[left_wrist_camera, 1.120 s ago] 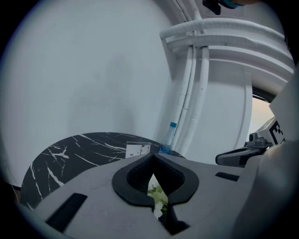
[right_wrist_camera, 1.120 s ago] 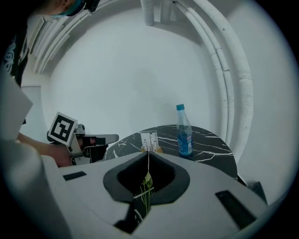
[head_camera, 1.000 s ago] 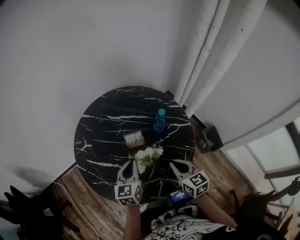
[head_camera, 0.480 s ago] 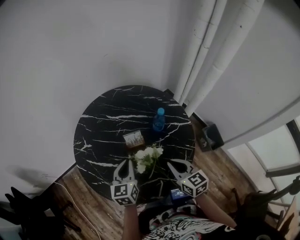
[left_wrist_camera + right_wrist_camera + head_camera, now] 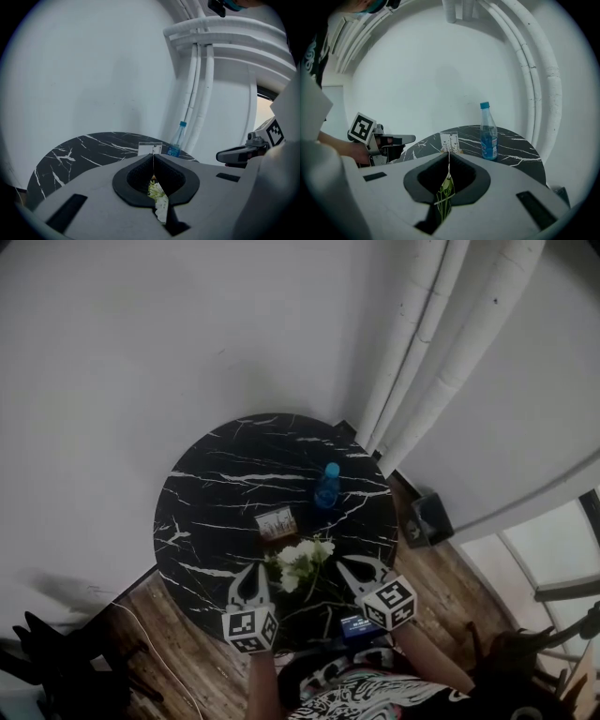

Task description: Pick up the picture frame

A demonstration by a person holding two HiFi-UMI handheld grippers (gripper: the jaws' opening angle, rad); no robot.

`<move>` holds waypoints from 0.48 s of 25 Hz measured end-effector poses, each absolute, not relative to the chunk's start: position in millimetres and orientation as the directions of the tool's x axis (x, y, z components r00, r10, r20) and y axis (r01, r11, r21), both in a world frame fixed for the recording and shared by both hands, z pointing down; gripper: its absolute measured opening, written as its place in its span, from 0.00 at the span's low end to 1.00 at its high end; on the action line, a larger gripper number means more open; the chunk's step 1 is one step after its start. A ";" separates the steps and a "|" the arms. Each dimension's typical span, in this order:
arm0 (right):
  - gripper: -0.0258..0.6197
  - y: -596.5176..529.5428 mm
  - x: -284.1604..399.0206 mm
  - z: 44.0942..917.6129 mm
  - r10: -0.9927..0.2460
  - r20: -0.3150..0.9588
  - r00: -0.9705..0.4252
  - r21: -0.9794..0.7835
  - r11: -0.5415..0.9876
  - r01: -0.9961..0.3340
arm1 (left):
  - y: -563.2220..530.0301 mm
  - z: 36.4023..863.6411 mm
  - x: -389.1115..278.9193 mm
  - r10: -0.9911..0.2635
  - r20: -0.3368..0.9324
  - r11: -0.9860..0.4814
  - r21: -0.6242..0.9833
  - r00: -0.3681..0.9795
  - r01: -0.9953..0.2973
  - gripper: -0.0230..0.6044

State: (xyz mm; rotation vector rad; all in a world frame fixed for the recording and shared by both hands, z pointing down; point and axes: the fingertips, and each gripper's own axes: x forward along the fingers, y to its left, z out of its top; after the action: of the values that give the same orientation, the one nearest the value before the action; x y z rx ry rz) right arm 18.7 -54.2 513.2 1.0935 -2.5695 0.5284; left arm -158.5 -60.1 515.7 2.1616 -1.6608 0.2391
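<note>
The small picture frame (image 5: 276, 523) stands upright near the middle of the round black marble table (image 5: 202, 512). It shows straight ahead, beyond the jaw tips, in the left gripper view (image 5: 150, 149) and the right gripper view (image 5: 449, 141). My left gripper (image 5: 251, 570) hovers over the table's near edge, shut and empty, short of the frame. My right gripper (image 5: 349, 564) hovers to its right, also shut and empty. Neither touches the frame.
A blue-capped water bottle (image 5: 327, 486) stands just right of and behind the frame. White flowers (image 5: 302, 559) lie between the two grippers, in front of the frame. White curtains (image 5: 422, 362) hang behind the table at the right. Below is a wooden floor (image 5: 187, 652).
Both grippers have drifted a little to the left over the table's near edge. Their jaws stay shut. The frame, the bottle and the flowers have not moved.
</note>
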 end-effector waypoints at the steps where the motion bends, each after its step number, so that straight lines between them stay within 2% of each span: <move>1: 0.07 -55.5 17.6 514.5 -0.620 0.409 -0.670 -0.224 0.643 -0.732 | -61.1 516.5 -159.5 -0.885 0.373 -0.210 0.212 0.278 -0.954 0.06; 12: 0.07 -83.1 3.9 531.3 -0.546 0.451 -0.706 -0.262 0.675 -0.690 | -83.4 534.3 -166.7 -0.874 0.394 -0.196 0.253 0.285 -0.948 0.06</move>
State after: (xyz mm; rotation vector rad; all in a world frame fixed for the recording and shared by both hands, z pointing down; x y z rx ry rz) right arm 3.9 -83.1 531.3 0.9760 -2.5546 0.5993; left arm -166.7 -83.4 534.3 2.1186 -1.6318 0.2237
